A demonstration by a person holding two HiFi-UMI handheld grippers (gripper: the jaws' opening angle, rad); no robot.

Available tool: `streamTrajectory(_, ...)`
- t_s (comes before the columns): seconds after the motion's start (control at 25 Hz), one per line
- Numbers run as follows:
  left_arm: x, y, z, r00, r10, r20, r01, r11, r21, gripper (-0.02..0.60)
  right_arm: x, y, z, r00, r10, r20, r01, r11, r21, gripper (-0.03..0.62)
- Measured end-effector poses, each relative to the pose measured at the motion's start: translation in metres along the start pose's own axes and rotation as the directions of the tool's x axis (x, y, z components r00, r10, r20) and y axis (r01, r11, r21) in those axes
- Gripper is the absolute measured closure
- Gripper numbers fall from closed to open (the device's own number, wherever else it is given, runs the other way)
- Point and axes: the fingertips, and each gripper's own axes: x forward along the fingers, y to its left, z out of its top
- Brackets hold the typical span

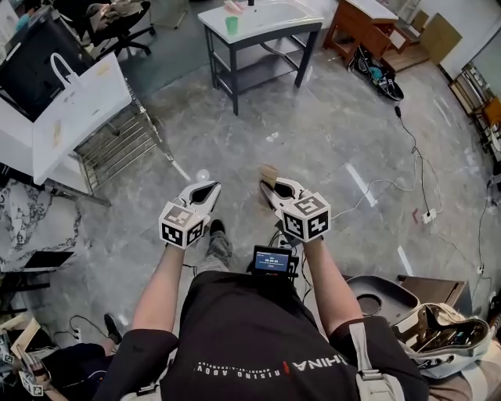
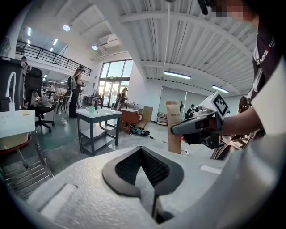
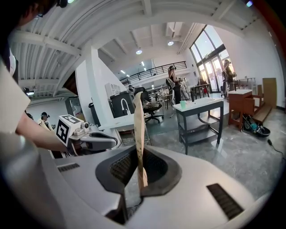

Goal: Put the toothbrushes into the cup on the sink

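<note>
**While Standing Back From the Sink: Gripper and Item Status**

While the person stands on the grey marble floor (image 1: 337, 141), both grippers are held side by side in front of the body, pointing toward the sink stand.

1. Left gripper (image 1: 205, 188): the jaws are together, with nothing between the pads. The left gripper view confirms that the pads meet at the tips.
2. Right gripper (image 1: 270, 188): the jaws are clamped on a flat tan pack (image 3: 138, 129). The pack stands upright out of the jaws, edge-on in the right gripper view. Its contents cannot be made out.
3. The tan pack also shows in the left gripper view (image 2: 174, 127), rising above the right gripper's jaws.

Target location: the white sink (image 1: 270, 22) sits on a dark-framed stand, well apart from both grippers. A green cup (image 1: 232, 25) stands upright on the sink's top near its left end.

Nearby items: a white paper bag (image 1: 78, 102) leans beside a wire rack (image 1: 117, 149) at the left of the head view.
</note>
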Motion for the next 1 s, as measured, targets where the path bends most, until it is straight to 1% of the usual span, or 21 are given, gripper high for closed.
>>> streamTrajectory(0.16, 0.020, 0.035, 0.009, 0.999, -0.036, 0.000, 0.036, 0.999, -0.001, 0.571, 0.027, -0.016, 0.012, 0.999, -0.040, -0.013, 0.040, 0.999, 0.013, 0.557)
streamTrajectory(0.4, 0.050, 0.103, 0.038, 0.996, -0.091, 0.018, 0.091, 0.996, 0.020, 0.571, 0.085, -0.039, 0.049, 0.996, -0.092, -0.015, 0.092, 0.996, 0.008, 0.557)
streamTrajectory(0.56, 0.064, 0.140, 0.049, 0.992, -0.122, 0.017, 0.122, 0.992, 0.029, 0.572, 0.116, -0.049, 0.071, 0.993, -0.122, -0.010, 0.122, 0.992, 0.012, 0.557)
streamTrajectory(0.84, 0.070, 0.192, 0.057, 0.987, -0.163, -0.002, 0.163, 0.985, 0.048, 0.572, 0.158, -0.058, 0.094, 0.985, -0.171, 0.000, 0.171, 0.985, 0.031, 0.557)
streamTrajectory(1.0, 0.073, 0.210, 0.058, 0.986, -0.169, -0.009, 0.169, 0.985, 0.043, 0.571, 0.171, -0.061, 0.099, 0.983, -0.184, -0.009, 0.184, 0.982, 0.036, 0.557)
